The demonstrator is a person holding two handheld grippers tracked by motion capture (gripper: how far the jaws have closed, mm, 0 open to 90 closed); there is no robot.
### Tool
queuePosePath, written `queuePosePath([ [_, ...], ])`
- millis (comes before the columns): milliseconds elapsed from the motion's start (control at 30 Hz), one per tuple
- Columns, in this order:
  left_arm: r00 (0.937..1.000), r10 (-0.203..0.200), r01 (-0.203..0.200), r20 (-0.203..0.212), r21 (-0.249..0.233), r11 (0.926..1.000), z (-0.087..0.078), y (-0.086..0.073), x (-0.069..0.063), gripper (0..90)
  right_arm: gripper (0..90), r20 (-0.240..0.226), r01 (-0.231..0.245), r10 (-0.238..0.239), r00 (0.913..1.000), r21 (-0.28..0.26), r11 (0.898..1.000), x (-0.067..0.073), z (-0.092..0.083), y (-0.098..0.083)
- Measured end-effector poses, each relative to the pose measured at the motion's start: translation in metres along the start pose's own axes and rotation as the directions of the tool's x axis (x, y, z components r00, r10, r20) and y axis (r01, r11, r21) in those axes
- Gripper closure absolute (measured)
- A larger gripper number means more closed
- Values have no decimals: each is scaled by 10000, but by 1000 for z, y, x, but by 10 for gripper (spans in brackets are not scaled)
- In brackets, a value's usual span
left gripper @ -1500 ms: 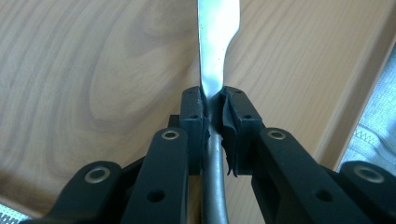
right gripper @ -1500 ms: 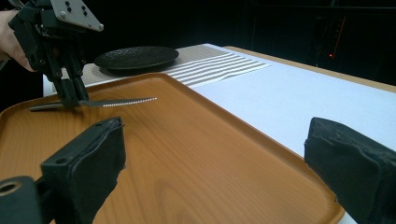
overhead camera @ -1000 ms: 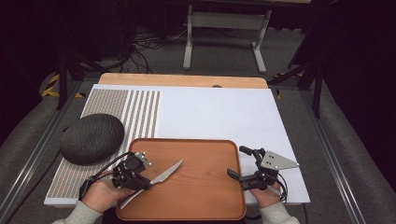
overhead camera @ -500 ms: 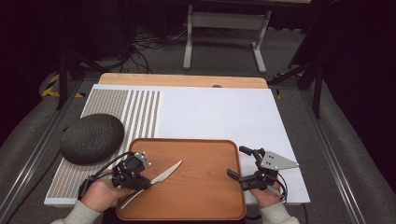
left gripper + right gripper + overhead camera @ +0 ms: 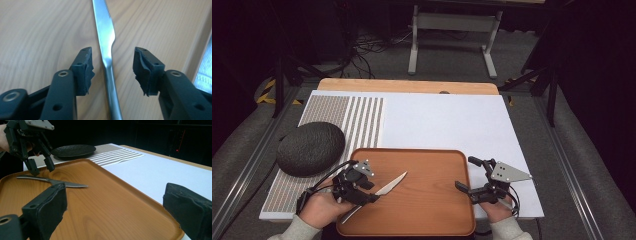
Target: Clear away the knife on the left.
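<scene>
Step in hand, as a judgement: either a knife pickup or a release just done, can't tell which from these frames. Left gripper (image 5: 362,191) sits over the knife (image 5: 384,190) at about 8 o'clock on the wooden tray (image 5: 432,210). In the left gripper view the jaws stand apart, one each side of the knife (image 5: 107,50) near where handle meets blade, neither pad touching the metal. The knife lies flat on the tray, blade tip pointing toward 2 o'clock in the high view, handle toward the person's left hand (image 5: 319,210).

Right gripper (image 5: 479,187) hangs at the tray's 3 o'clock edge, jaws wide apart, holding nothing. Its own view looks across the tray (image 5: 105,202) at the knife (image 5: 53,181) and the left gripper (image 5: 40,165) above it.

Next move, if it's a pickup: close the jaws squarely on the thin handle, keep low since the knife is flat and slim, and lift without the blade tipping. Slip risk looks real on smooth steel.

Counts: one knife, one tray, one dark plate (image 5: 310,148) at 9 o'clock on the striped part of the white mat (image 5: 452,125), two grippers, two hands. The plate is well apart from the knife, just beside the tray's 10 o'clock corner.
</scene>
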State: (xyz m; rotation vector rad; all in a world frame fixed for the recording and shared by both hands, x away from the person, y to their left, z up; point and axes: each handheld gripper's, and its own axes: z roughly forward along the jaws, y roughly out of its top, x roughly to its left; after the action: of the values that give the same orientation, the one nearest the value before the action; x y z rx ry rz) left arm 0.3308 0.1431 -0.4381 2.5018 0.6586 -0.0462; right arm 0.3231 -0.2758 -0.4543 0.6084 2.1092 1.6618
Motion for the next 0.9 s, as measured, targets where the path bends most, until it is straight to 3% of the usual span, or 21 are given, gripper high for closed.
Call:
queuePosePath([
  [100,9989,451,-456,-122,-446,9980,1,3,-7,789,57,-3,0,0,10000,2,10000,0,0,0],
  [200,9969,756,-763,-220,-306,9966,6,6,-11,898,57,-3,-5,5,10000,3,10000,0,0,0],
  [300,9956,902,-906,-238,-146,9958,11,8,-13,899,57,6,9,-9,10000,14,10000,0,1,0],
  [333,9943,1055,-1053,-139,113,9944,18,11,-14,900,57,5,5,-5,10000,12,10000,0,1,0],
  [367,9943,1055,-1053,-139,113,9944,18,11,-14,900,57,5,5,-5,10000,12,10000,0,1,0],
  [400,9939,1070,-1054,-275,537,9930,22,12,-15,900,57,14,-14,14,10000,15,10000,0,0,0],
  [467,9943,1006,-977,-356,755,9923,25,14,-14,900,57,11,-22,22,10000,13,10000,0,0,0],
  [600,9925,1197,-1165,-243,1076,9874,30,15,-15,900,57,16,-35,35,10000,13,10000,0,0,0],
  [833,9929,1176,-1148,-205,1051,9878,30,15,-13,900,57,32,-14,14,10000,3,10000,0,0,0],
  [900,9930,1119,-1075,-370,1061,9885,29,14,-12,900,57,21,-7,7,10000,-8,10000,0,0,0],
])
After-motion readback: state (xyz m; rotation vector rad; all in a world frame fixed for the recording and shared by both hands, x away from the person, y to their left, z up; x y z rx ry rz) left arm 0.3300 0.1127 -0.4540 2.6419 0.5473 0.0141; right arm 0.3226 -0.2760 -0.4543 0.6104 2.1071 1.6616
